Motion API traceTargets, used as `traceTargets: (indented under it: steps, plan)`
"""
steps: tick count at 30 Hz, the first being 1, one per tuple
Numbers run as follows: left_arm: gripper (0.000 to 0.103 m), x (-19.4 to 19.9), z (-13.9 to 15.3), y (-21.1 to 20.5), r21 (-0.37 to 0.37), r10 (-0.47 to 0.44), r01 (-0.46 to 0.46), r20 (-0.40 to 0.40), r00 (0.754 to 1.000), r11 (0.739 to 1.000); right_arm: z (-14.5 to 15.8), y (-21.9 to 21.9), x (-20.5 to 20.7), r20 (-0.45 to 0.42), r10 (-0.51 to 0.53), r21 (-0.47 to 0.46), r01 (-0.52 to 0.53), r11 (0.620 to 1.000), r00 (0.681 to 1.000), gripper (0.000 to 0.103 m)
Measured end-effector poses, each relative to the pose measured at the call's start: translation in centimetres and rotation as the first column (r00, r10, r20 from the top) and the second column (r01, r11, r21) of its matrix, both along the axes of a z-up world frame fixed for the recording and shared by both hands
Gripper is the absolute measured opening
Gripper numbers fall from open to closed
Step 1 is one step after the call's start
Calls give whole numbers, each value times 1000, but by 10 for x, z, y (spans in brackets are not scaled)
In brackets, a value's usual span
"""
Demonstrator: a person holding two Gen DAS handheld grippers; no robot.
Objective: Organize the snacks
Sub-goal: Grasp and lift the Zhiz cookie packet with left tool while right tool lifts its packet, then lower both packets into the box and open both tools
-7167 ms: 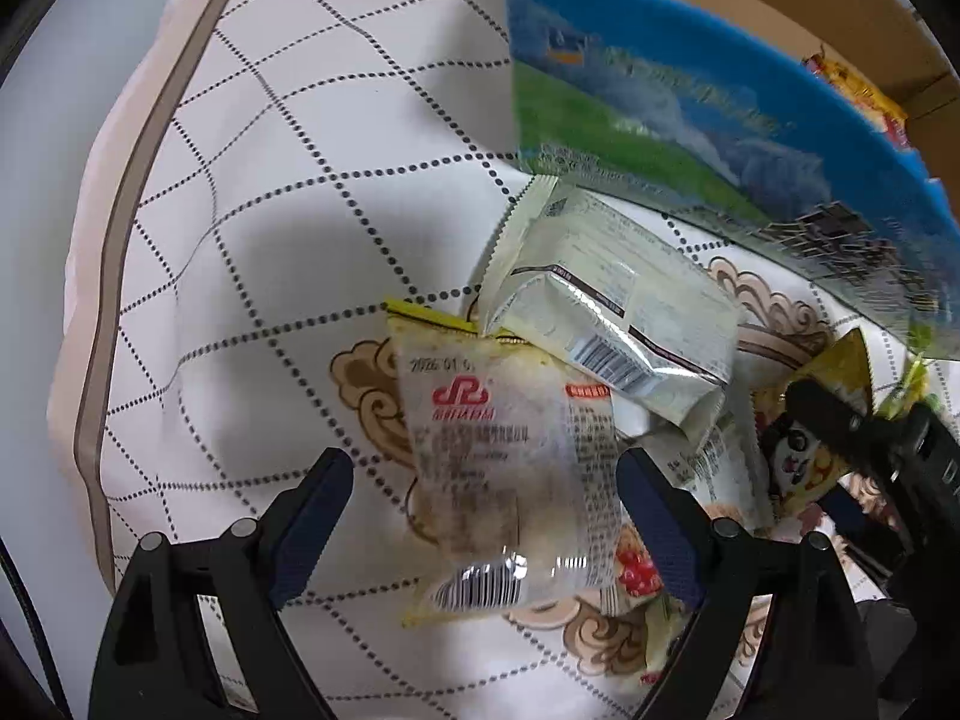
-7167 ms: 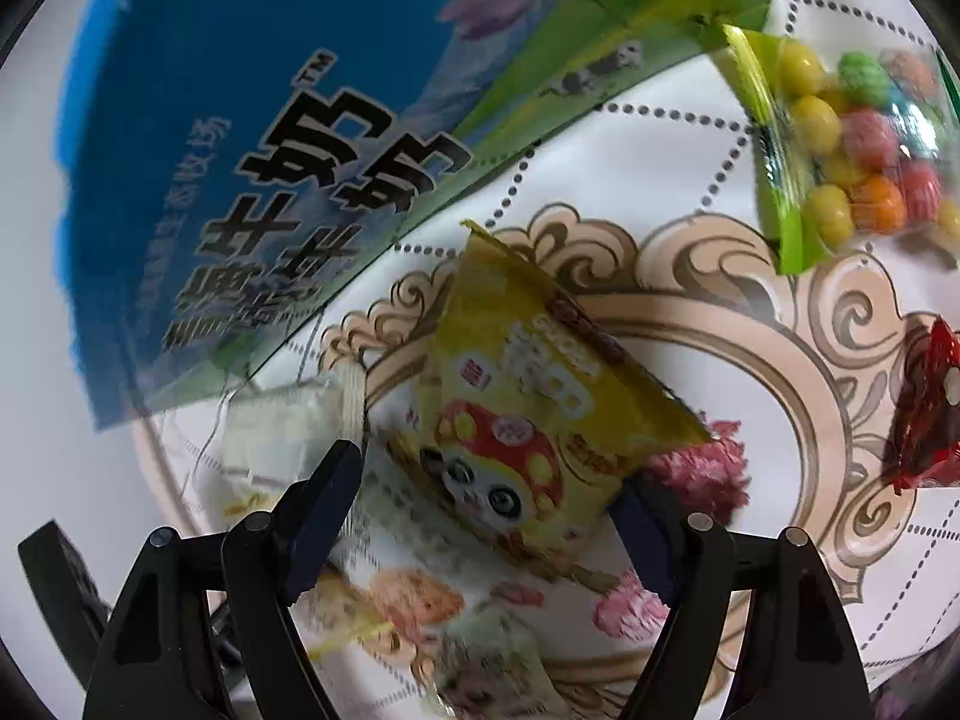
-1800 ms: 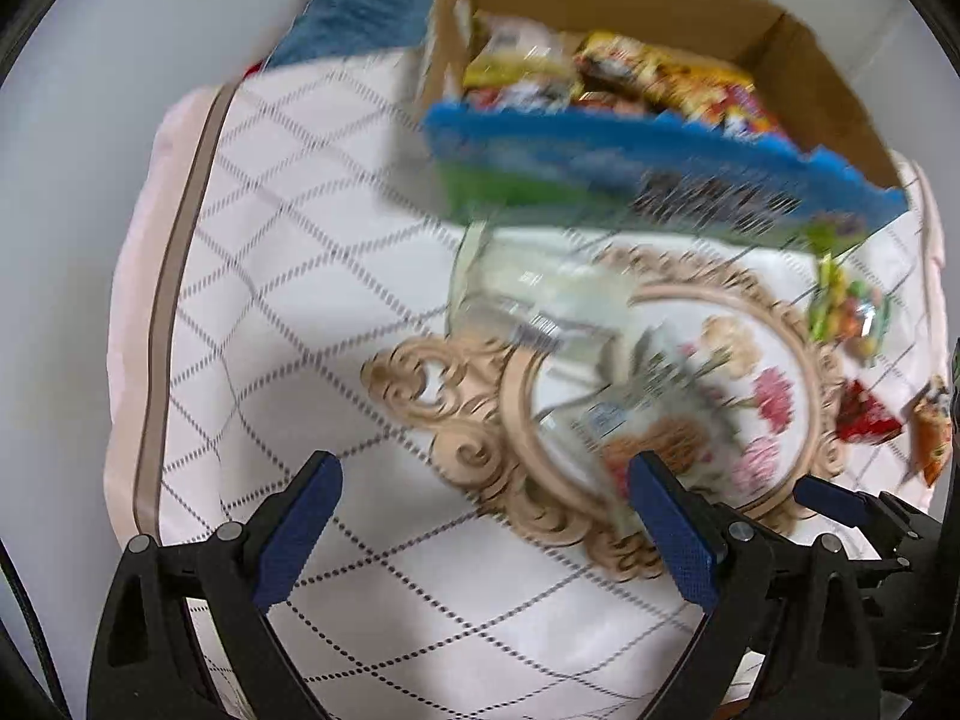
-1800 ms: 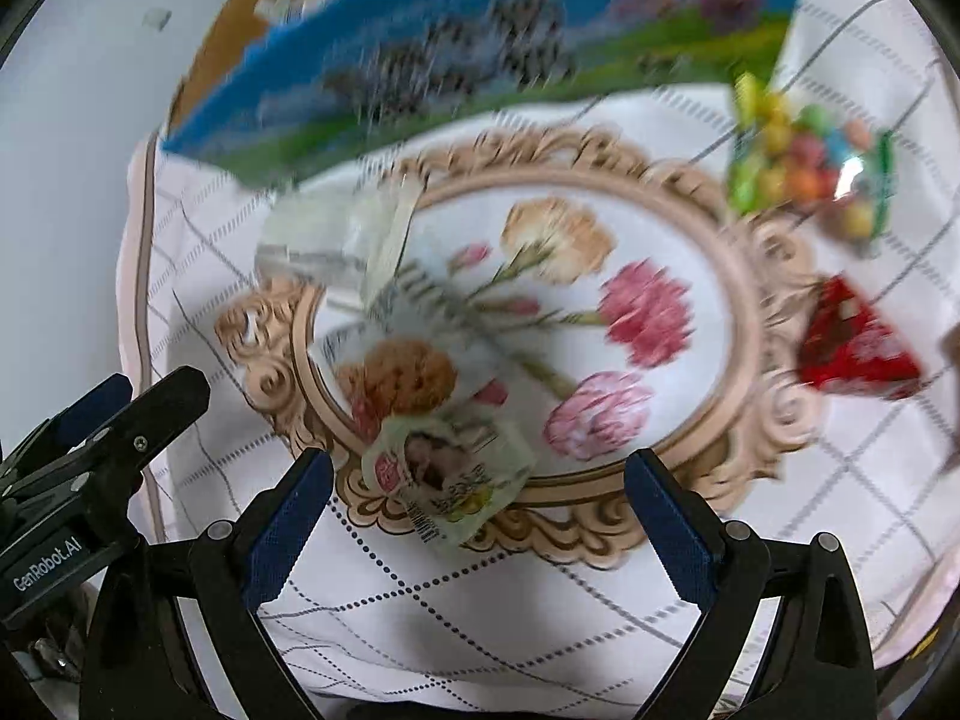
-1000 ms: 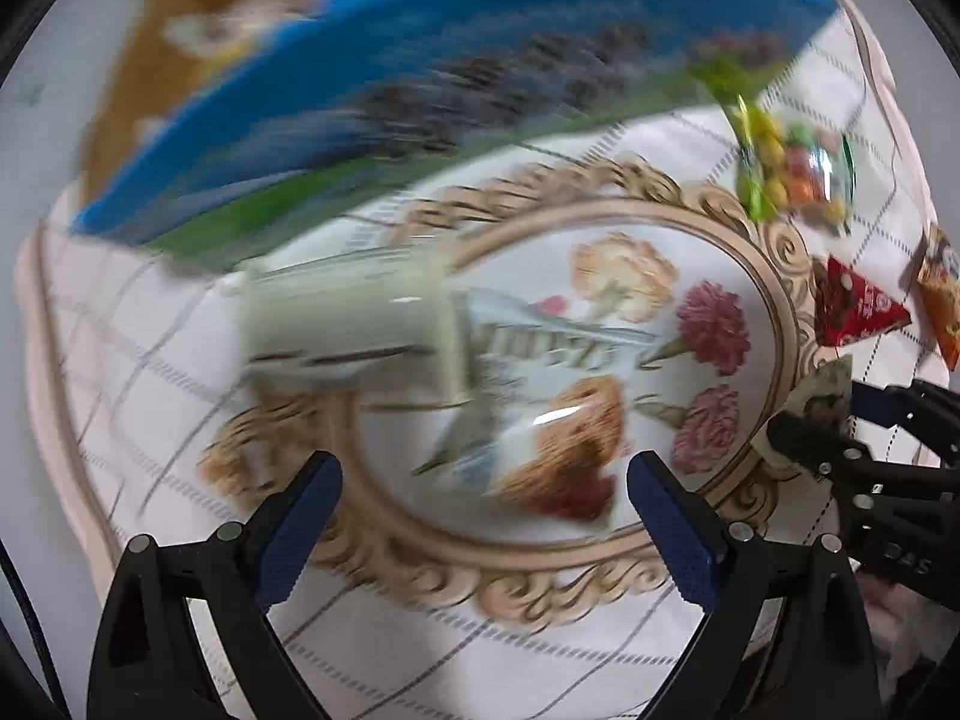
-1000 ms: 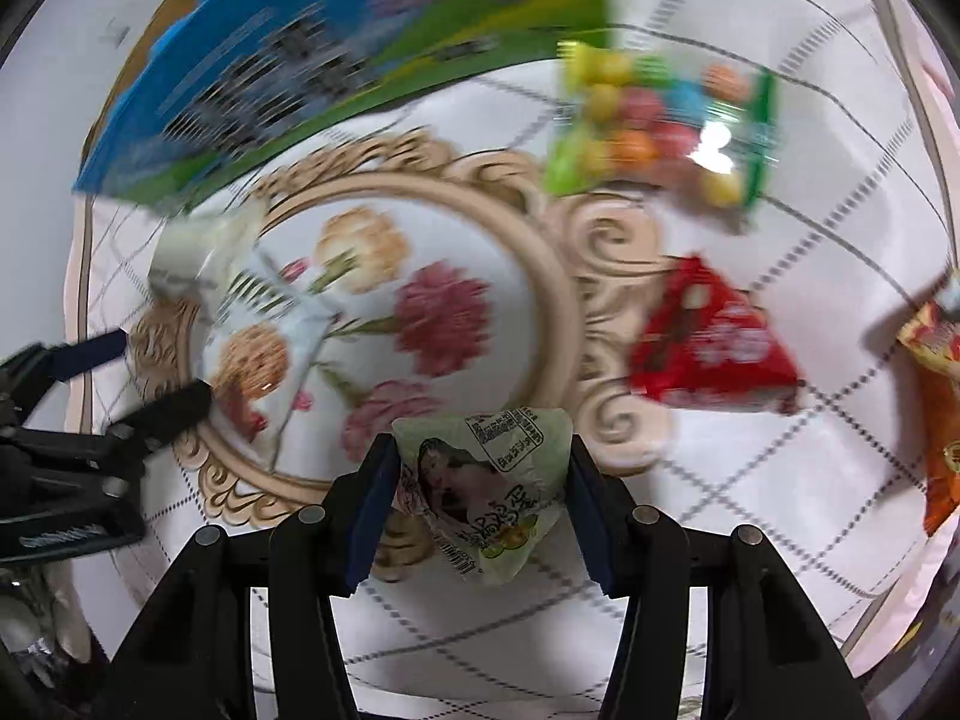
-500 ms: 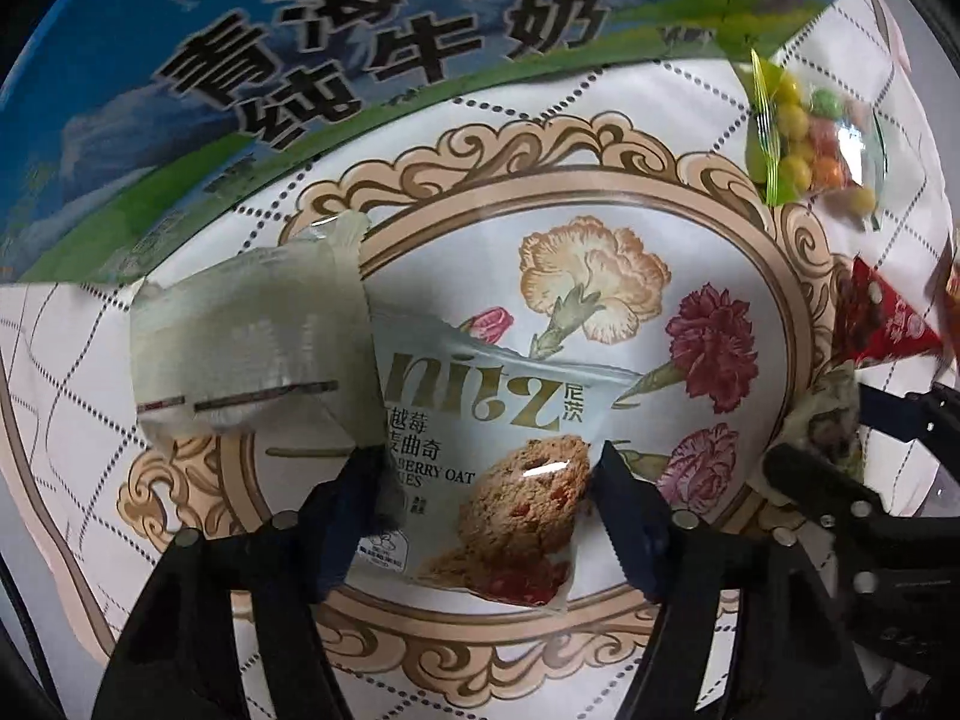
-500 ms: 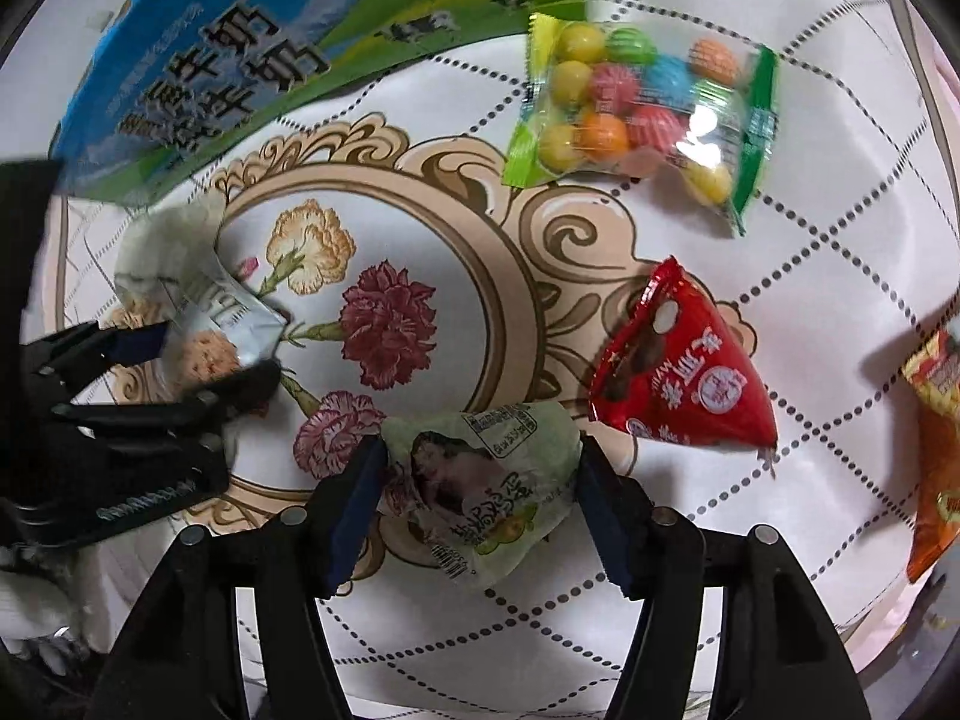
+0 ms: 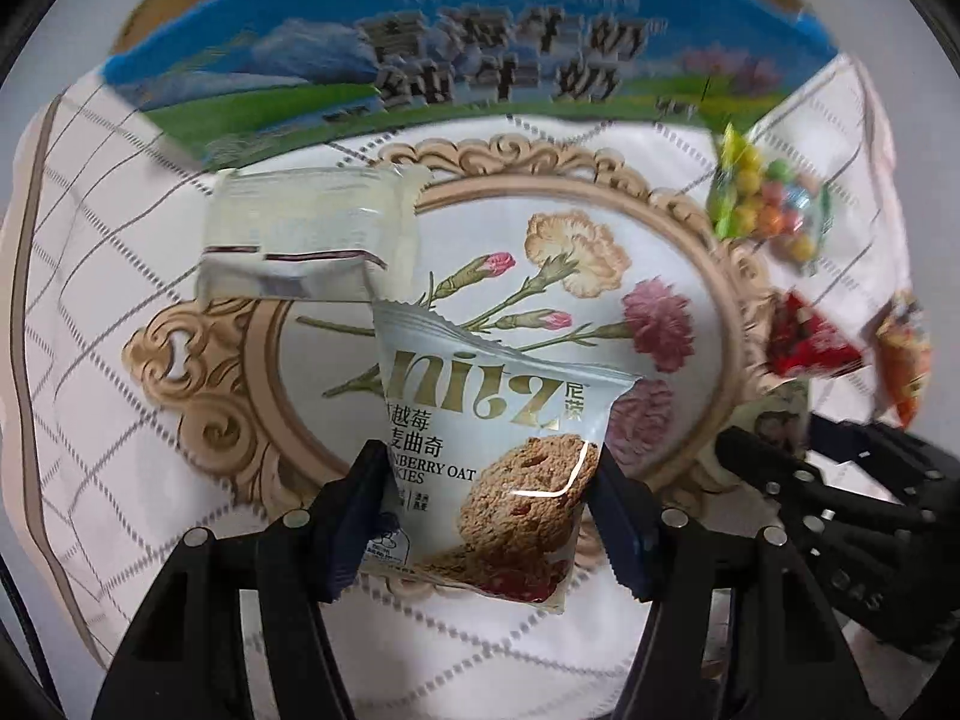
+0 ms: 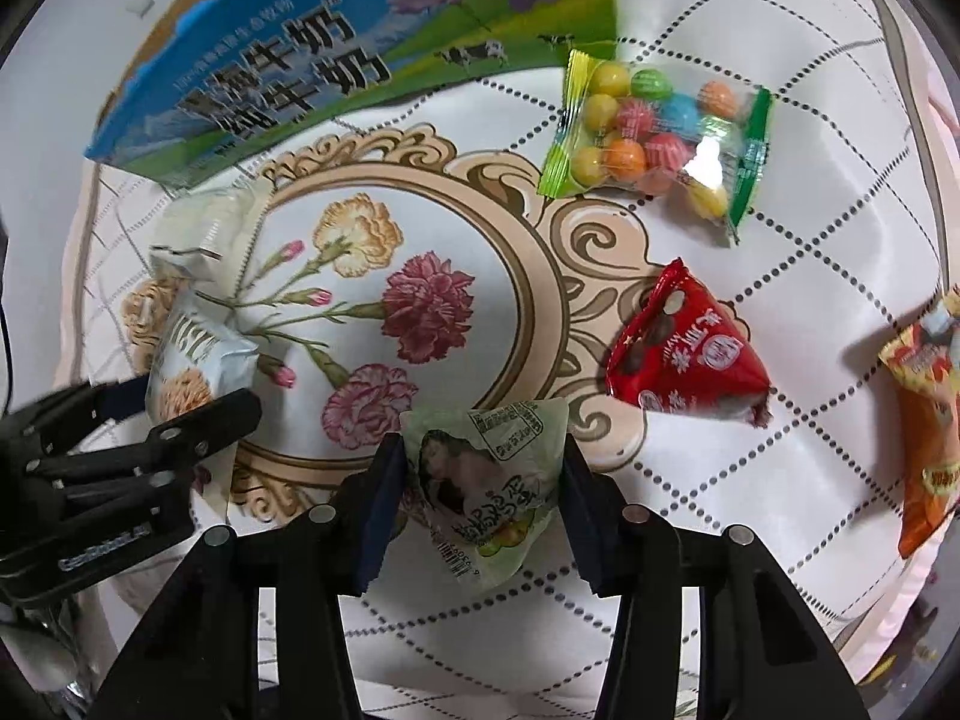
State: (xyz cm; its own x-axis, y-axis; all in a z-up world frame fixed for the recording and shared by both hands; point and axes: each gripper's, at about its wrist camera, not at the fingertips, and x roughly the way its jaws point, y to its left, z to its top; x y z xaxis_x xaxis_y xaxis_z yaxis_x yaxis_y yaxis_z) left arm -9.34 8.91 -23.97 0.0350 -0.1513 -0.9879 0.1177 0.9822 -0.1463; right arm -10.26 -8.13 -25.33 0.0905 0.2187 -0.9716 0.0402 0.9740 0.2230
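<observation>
I have the left gripper (image 9: 483, 507) pointing down at the flowered cloth (image 9: 180, 540), its jaws closing with the pads pressing both side edges of the cranberry oat cookie pack (image 9: 480, 450). That pack's long axis runs away from me toward the blue milk carton box (image 9: 468, 54), top seal farthest out, print facing up. My worry here is the soft pouch: it looks puffed with air, so I judge it could buckle or slide out of the pads on the way to the box. The silvery wrapper (image 9: 300, 234) lies touching its top seal and might get dragged along.

The right gripper (image 10: 480, 492) is closing too, pads against the green pouch with a printed portrait (image 10: 486, 492), which tapers toward me, barcode end nearest. The pinch sits on crinkly film, so it may slip. The red triangular pack (image 10: 684, 354) lies near; a careless sweep could knock it.
</observation>
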Motion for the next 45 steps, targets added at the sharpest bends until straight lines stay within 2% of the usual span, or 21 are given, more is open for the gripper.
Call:
traceTargets:
  steps: [4,8,12,16,20,26,32,35,37,39,41,43,45]
  plan:
    - [63,-1,35,16,-58,51,-49,49,997,997,24,-6,8,41,-27,71,24,997,999,52]
    - [63,46,93,3,-107,63,-49,132,989,993,65,-17,27,108,-43,127,29,992,993,52]
    - [63,90,134,-4,-134,51,-26,186,981,991,111,-23,64,176,-50,171,19,985,983,52]
    - [63,155,153,-18,-114,37,-11,227,973,993,143,-22,127,240,-40,136,7,991,970,52]
    - [63,228,141,-26,-135,47,-22,186,981,991,149,-28,198,259,-35,84,14,996,965,52]
    - [63,322,96,-35,-172,72,-64,40,997,983,124,-30,279,227,-11,-3,12,1000,974,52]
    - [63,366,66,-48,-169,57,-60,-20,998,984,99,-35,323,202,11,-38,-3,999,979,52]
    - [63,379,54,-51,-203,63,-72,-50,997,977,91,-37,335,202,6,-34,1,999,979,52]
    - [63,383,47,-55,-219,52,-67,-74,996,973,85,-38,343,184,-2,-40,9,999,983,59]
    - [65,384,41,-59,-199,39,-56,-89,995,978,82,-36,347,167,7,-39,-1,999,986,66]
    - [70,384,38,-61,-179,27,-41,-77,997,983,81,-30,348,153,31,-59,-22,998,988,75]
    - [81,382,38,-62,-171,27,-37,-64,998,985,82,-24,348,159,50,-78,-38,996,986,92]
    - [83,380,41,-59,-163,31,-38,-47,998,986,84,-20,347,162,55,-99,-39,994,985,94]
